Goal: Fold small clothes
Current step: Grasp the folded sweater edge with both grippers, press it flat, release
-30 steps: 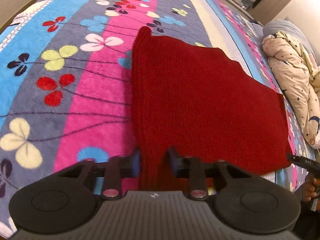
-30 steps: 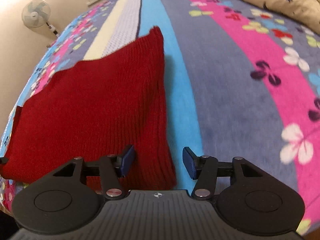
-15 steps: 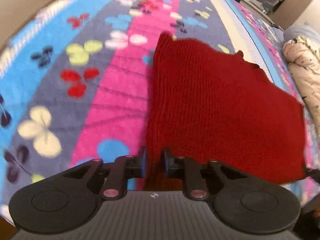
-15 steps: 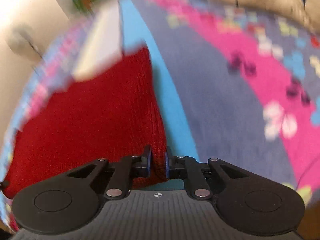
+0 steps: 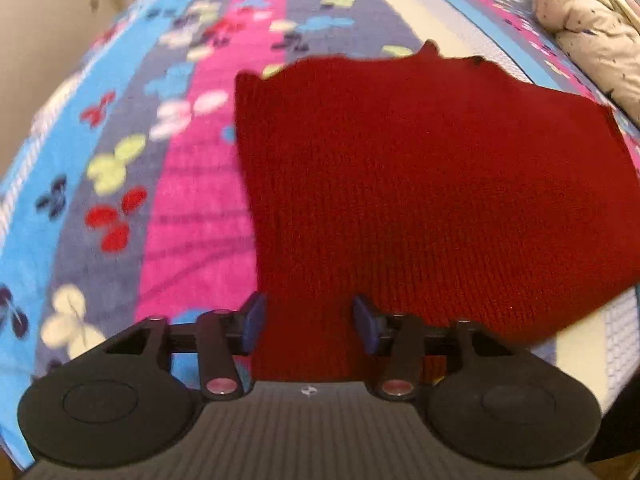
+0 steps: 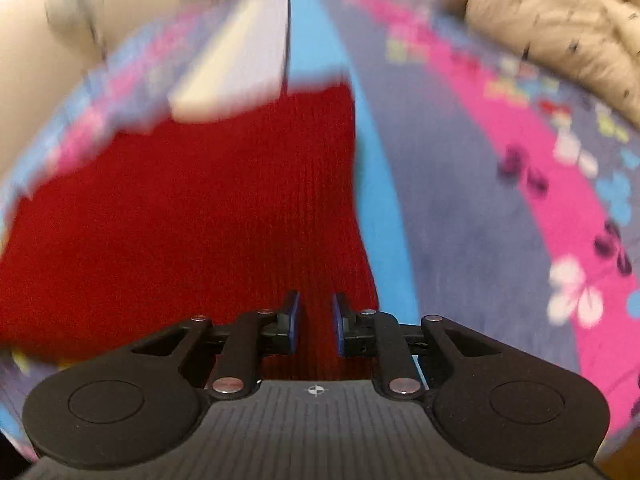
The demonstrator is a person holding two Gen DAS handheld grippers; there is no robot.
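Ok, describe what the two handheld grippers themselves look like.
The left gripper and right gripper match: a matte black ribbed body with a small crosshair mark, two round black discs, black linkage arms with silver or reddish pivot pins, and blue finger pads. No cables, hands or sleeves show.

We see a bed covered by a fleece blanket (image 5: 192, 216) striped in blue, grey, pink and cream, printed with small flowers and butterflies. A red knitted garment (image 5: 420, 184) lies spread flat on it, its near edge reaching toward the bed's edge. A cream star-printed quilt (image 5: 592, 32) sits bunched on the blanket, apart from the garment.
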